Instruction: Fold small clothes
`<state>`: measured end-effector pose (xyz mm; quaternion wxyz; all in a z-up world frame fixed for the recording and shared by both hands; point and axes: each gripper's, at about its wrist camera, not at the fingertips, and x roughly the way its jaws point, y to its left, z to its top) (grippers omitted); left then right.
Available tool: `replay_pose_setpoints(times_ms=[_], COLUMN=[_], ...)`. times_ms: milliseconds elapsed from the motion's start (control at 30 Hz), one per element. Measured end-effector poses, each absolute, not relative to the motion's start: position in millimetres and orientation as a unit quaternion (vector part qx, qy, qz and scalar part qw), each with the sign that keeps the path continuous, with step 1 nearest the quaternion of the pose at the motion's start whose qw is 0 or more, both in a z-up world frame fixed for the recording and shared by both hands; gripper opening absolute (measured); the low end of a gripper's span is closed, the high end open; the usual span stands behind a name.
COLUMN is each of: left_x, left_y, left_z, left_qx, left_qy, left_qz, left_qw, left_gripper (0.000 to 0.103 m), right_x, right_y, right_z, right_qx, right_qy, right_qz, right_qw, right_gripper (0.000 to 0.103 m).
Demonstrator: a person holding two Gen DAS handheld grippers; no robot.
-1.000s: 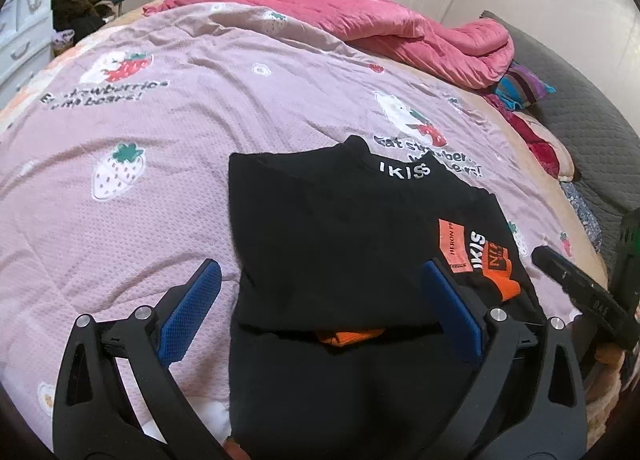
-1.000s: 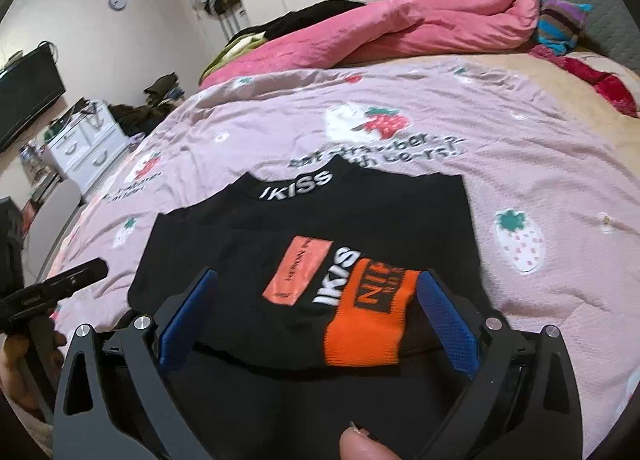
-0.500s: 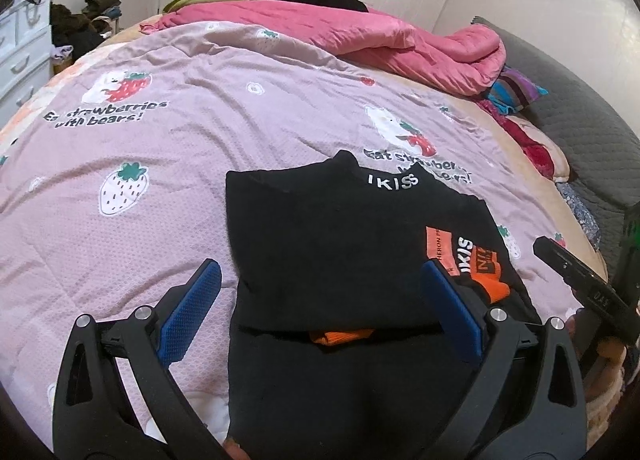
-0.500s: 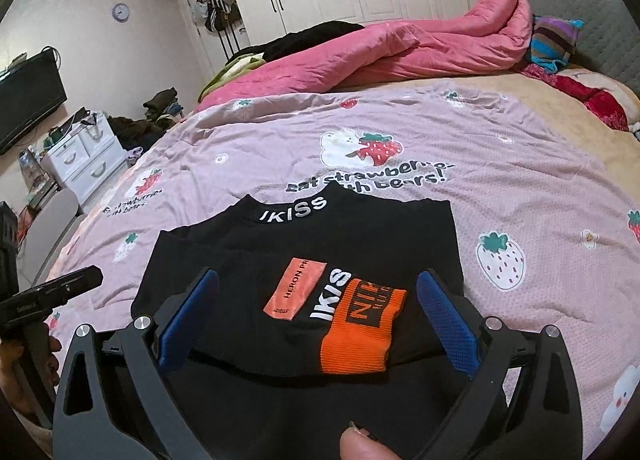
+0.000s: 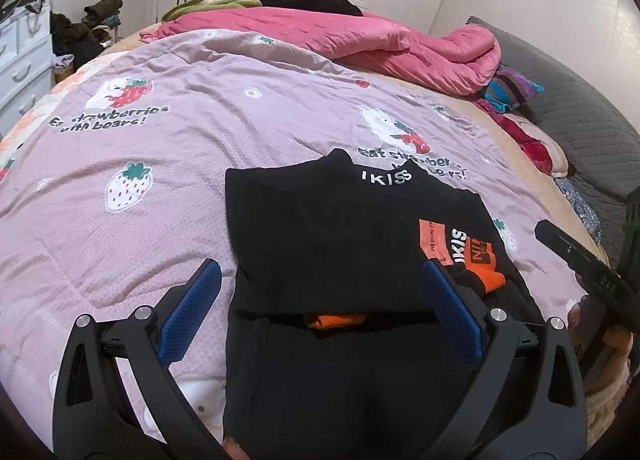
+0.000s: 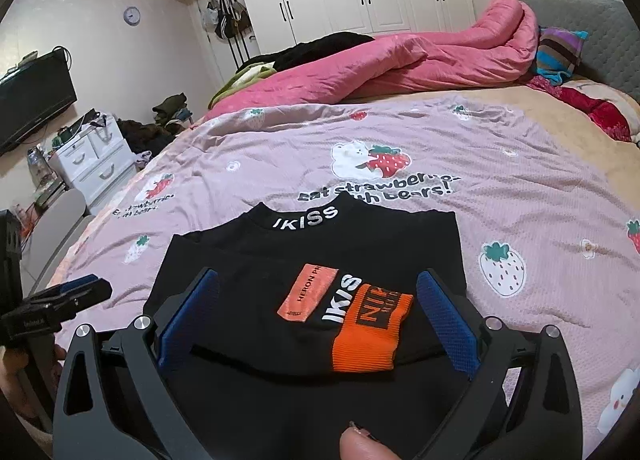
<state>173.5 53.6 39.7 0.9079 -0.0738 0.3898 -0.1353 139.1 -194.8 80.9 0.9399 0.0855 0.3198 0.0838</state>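
Note:
A small black top [image 5: 340, 244] with a white "IKISS" collar and orange cuffs lies on the pink strawberry bedspread [image 5: 132, 139], sleeves folded in over the body. It also shows in the right wrist view [image 6: 320, 260], with an orange cuff [image 6: 368, 332] on top. My left gripper [image 5: 320, 300] is open and empty above the top's lower half. My right gripper [image 6: 316, 312] is open and empty, its blue pads either side of the folded sleeve. Each gripper shows at the edge of the other's view.
A rumpled pink duvet [image 5: 380, 43] lies across the far side of the bed, with dark and green clothes behind it. Striped and red cloth [image 6: 560, 55] lies by the grey headboard. A white drawer unit [image 6: 92, 155] stands left of the bed.
Both grippers have drawn back and tilted up a little, so more of the room shows. The top has not moved.

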Motion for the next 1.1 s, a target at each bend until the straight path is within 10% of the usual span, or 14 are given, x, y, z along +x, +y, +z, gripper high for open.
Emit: replay_pose_setpoints(times_ms=[1100], left_x=[109.4], left_y=[56.7], left_z=[19.8], left_qx=[-0.072], left_qy=[0.384], left_qz=[-0.13], left_qw=[0.911], left_gripper=[0.094], right_x=[90.8], right_y=[-192.9], right_z=[72.7], right_qx=[0.098], right_qy=[0.328], right_qz=[0.105], right_qw=[0.934], right_gripper=[0.099])
